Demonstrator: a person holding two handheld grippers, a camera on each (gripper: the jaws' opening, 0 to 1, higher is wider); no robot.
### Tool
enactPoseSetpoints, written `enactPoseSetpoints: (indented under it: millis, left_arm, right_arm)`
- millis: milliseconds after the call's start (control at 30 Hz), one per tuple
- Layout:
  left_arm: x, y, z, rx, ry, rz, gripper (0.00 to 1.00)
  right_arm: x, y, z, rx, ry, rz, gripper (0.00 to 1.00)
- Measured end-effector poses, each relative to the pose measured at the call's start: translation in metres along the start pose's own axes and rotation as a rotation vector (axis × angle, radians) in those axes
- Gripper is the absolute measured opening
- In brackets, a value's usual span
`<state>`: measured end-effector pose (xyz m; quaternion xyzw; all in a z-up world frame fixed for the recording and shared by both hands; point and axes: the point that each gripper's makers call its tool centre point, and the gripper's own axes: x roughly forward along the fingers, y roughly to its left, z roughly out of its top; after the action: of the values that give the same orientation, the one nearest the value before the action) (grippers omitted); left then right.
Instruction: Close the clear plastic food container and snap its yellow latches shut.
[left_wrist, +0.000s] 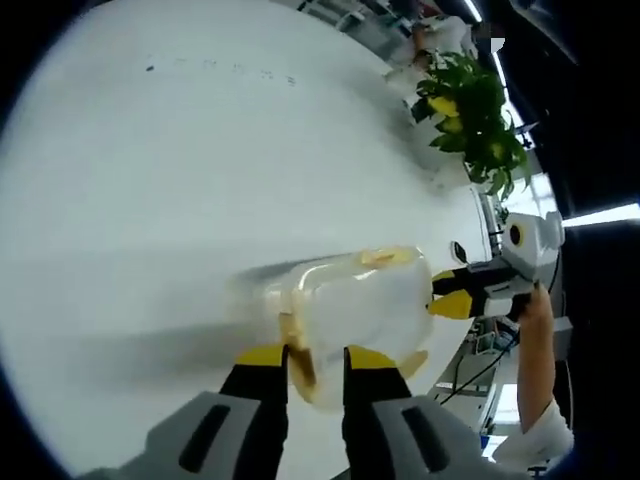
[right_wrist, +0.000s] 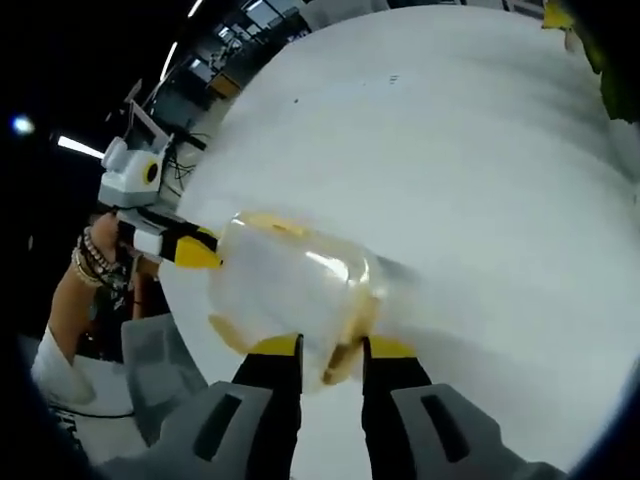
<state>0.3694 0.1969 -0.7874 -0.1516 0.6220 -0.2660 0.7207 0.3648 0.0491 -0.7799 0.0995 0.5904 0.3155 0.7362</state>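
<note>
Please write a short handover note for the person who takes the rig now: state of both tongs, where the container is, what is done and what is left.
Left tongs: jaws nearly closed on one end of the container, at its yellow latch.
Right tongs: jaws nearly closed on the opposite end, at the other latch.
Container: clear, on the white table, held between both tongs; the picture is blurred.
Done: the lid seems to be on.
Left: I cannot tell if either latch has snapped; press both and check. A plant stands at the table edge.
</note>
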Motion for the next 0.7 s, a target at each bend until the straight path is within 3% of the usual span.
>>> enactPoseSetpoints:
  millis: [100,133,267,533,700]
  left_arm:
    - [0.002,-0.001,-0.001,-0.004,0.006,0.008,0.13]
    - [0.004,-0.001,0.000,-0.001,0.000,0.006,0.13]
    - [0.009,0.000,-0.001,-0.002,0.001,0.007,0.13]
    - [0.012,0.002,0.003,-0.024,-0.012,-0.012,0.14]
    - [0.011,-0.001,0.005,0.004,-0.018,0.001,0.15]
  right_arm:
    - [0.000,0.006,0.000,0.032,0.000,0.033,0.16]
    - [-0.002,0.000,-0.001,0.042,0.007,-0.003,0.16]
    - [0.007,0.003,-0.003,0.015,0.005,-0.021,0.17]
    - [0.004,0.000,-0.001,0.001,-0.006,-0.026,0.18]
    - [0.005,0.001,0.000,-0.030,0.016,-0.032,0.20]
